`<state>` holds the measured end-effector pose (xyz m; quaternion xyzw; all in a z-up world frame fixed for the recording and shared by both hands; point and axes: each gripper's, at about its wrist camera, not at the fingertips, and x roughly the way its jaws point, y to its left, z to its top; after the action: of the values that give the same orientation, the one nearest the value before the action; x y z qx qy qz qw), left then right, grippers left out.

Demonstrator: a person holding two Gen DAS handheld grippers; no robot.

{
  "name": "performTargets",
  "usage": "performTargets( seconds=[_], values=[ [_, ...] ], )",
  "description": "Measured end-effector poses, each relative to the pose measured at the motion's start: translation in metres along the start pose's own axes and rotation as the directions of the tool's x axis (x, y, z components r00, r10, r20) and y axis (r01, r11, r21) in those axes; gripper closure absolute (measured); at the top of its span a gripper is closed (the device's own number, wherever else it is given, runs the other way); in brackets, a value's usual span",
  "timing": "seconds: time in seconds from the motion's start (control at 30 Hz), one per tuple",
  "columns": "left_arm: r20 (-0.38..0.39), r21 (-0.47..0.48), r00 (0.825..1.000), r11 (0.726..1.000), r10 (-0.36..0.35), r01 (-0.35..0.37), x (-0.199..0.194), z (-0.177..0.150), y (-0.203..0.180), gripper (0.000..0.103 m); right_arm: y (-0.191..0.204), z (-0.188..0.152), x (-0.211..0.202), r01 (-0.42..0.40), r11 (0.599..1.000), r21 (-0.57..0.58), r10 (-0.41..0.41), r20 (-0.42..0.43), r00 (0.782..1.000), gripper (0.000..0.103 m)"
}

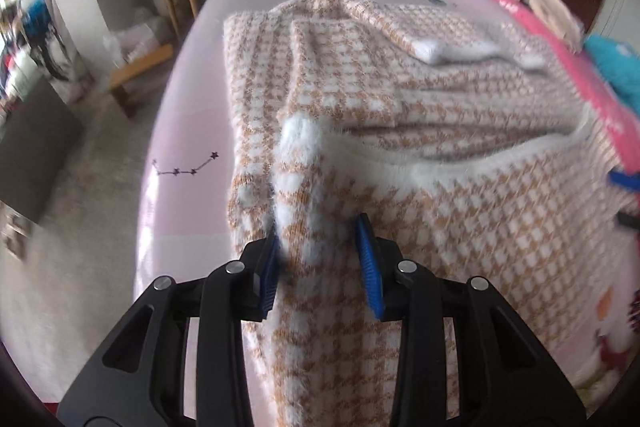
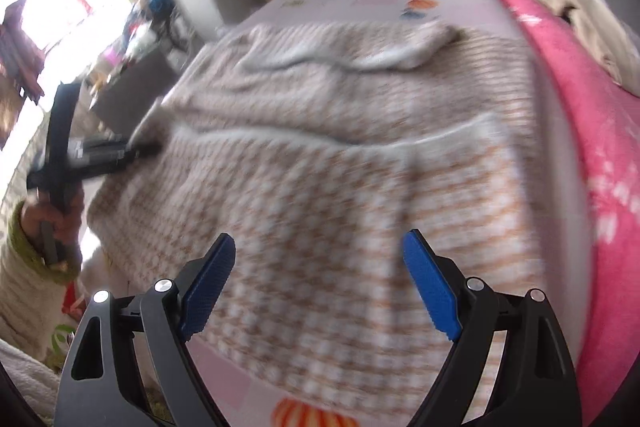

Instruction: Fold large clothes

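The houndstooth sweater (image 1: 460,131) lies partly folded on the pink bed (image 1: 180,131). The left gripper (image 1: 320,259) pinches its near-left edge; the right gripper (image 2: 320,279) hovers spread wide, grasping nothing. Best to lift evenly so the fold lands square.

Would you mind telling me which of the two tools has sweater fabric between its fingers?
The left tool: a ridge of the houndstooth sweater sits between its fingers. The right tool hovers open, holding nothing.

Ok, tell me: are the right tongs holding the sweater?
No, the right tongs hang open above the sweater, nothing between the blue pads.
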<state>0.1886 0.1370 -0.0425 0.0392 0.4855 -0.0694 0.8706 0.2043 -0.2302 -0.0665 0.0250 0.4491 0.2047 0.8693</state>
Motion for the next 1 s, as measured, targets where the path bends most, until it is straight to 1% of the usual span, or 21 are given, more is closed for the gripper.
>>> performTargets(
  seconds=[0.1,0.17,0.2,0.27,0.37,0.5,0.6,0.63,0.73,0.8,0.83,0.87,0.9,0.93,1.0],
  values=[
    [0.009,0.034,0.998,0.998,0.061,-0.062,-0.001,-0.001,-0.008,0.069,-0.032,0.007,-0.014,0.042,0.997,0.069,-0.045,0.034,0.998,0.020],
    [0.011,0.044,0.996,0.995,0.091,-0.091,-0.001,-0.001,-0.012,0.069,-0.052,0.012,-0.018,0.055,0.992,0.111,-0.061,0.047,0.997,0.026],
    [0.011,0.048,0.995,0.994,0.103,-0.103,-0.001,0.000,-0.013,0.069,-0.061,0.016,-0.018,0.055,0.990,0.130,-0.062,0.051,0.997,0.027],
    [0.010,0.050,0.993,0.992,0.118,-0.118,-0.001,0.000,-0.015,0.069,-0.075,0.024,-0.012,0.065,0.987,0.150,-0.072,0.045,0.996,0.034],
    [0.006,0.048,0.991,0.990,0.132,-0.132,-0.002,0.000,-0.016,0.069,-0.086,0.034,0.003,0.079,0.985,0.154,-0.084,0.025,0.996,0.040],
    [0.004,0.039,0.990,0.989,0.144,-0.144,-0.002,0.001,-0.019,0.069,-0.098,0.043,0.015,0.120,0.980,0.160,-0.123,0.012,0.992,0.044],
    [0.007,0.042,0.988,0.987,0.154,-0.154,-0.001,0.001,-0.020,0.069,-0.107,0.042,0.021,0.089,0.978,0.189,-0.089,-0.009,0.996,0.044],
    [0.008,0.044,0.988,0.987,0.157,-0.157,-0.002,0.000,-0.021,0.069,-0.108,0.041,0.021,0.082,0.977,0.196,-0.081,-0.015,0.997,0.047],
    [0.009,0.047,0.986,0.985,0.164,-0.164,-0.001,0.000,-0.023,0.069,-0.107,0.032,0.016,0.060,0.978,0.199,-0.054,-0.035,0.998,0.050],
    [0.009,0.046,0.987,0.985,0.163,-0.163,-0.001,0.000,-0.023,0.069,-0.103,0.026,0.011,0.069,0.979,0.191,-0.060,-0.053,0.997,0.052],
    [0.009,0.049,0.986,0.985,0.164,-0.164,-0.001,0.000,-0.023,0.069,-0.102,0.023,0.008,0.059,0.980,0.193,-0.048,-0.061,0.997,0.053],
    [0.009,0.050,0.986,0.985,0.165,-0.166,-0.001,0.001,-0.023,0.069,-0.101,0.021,0.007,0.038,0.980,0.196,-0.025,-0.069,0.997,0.060],
    [0.009,0.050,0.986,0.985,0.167,-0.167,-0.001,0.001,-0.023,0.069,-0.100,0.019,0.006,0.016,0.980,0.200,0.000,-0.078,0.997,0.063],
    [0.009,0.051,0.986,0.984,0.168,-0.168,-0.001,0.001,-0.023,0.069,-0.098,0.018,0.005,0.006,0.980,0.198,0.011,-0.086,0.996,0.063],
    [0.009,0.052,0.985,0.984,0.170,-0.171,-0.002,0.000,-0.023,0.069,-0.095,0.018,0.007,0.036,0.985,0.171,-0.019,-0.101,0.995,0.063]
  ],
)
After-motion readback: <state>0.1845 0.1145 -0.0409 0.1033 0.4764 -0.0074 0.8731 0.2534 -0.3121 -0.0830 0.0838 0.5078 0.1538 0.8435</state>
